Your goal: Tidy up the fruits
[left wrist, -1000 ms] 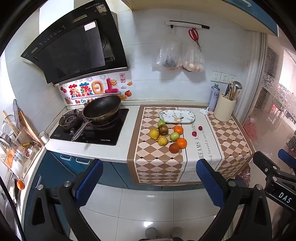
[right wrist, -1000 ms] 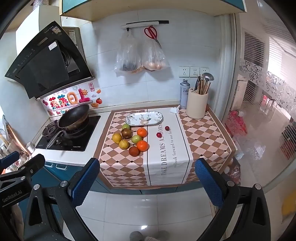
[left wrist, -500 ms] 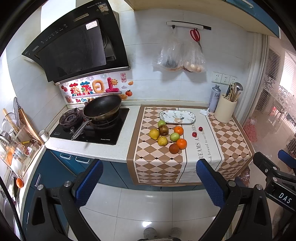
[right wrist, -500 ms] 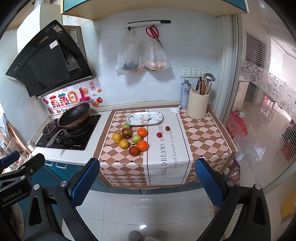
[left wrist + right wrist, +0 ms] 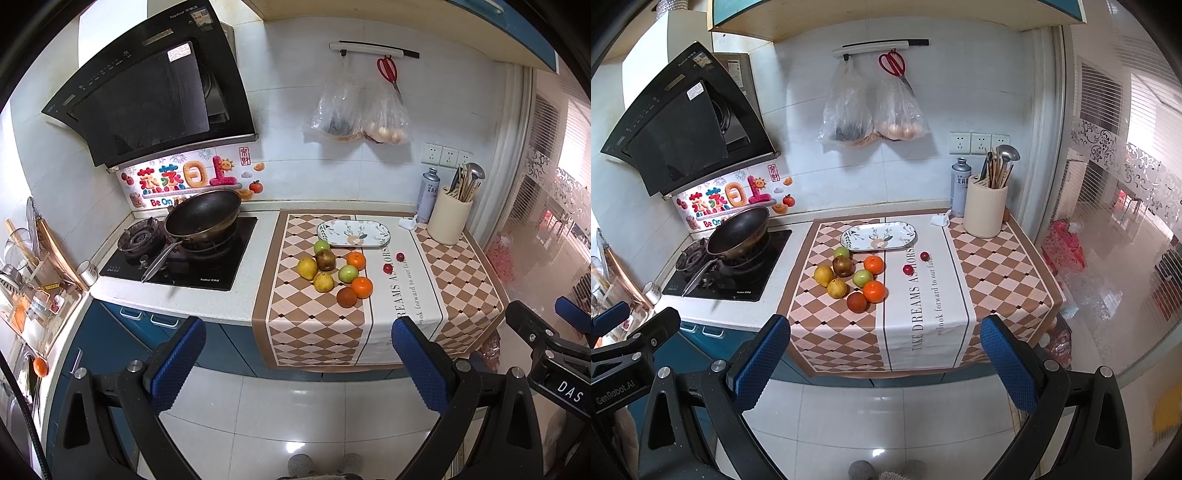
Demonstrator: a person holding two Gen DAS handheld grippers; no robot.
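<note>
Right now you are holding both the left gripper [image 5: 297, 363] and right gripper [image 5: 882, 356] spread wide, gripping nothing, well back from the counter. Fruits [image 5: 851, 275] are sitting clustered just before the plate [image 5: 878, 235]; nudging one risks rolling it off.

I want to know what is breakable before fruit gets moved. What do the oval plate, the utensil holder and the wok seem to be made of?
Plate: likely glazed ceramic; glossy white with a printed leaf pattern.
Utensil holder: matte cream cylinder, ceramic or plastic; the look leaves it open.
Wok: dark metal with a worn, browned outside and a shiny steel handle.
</note>
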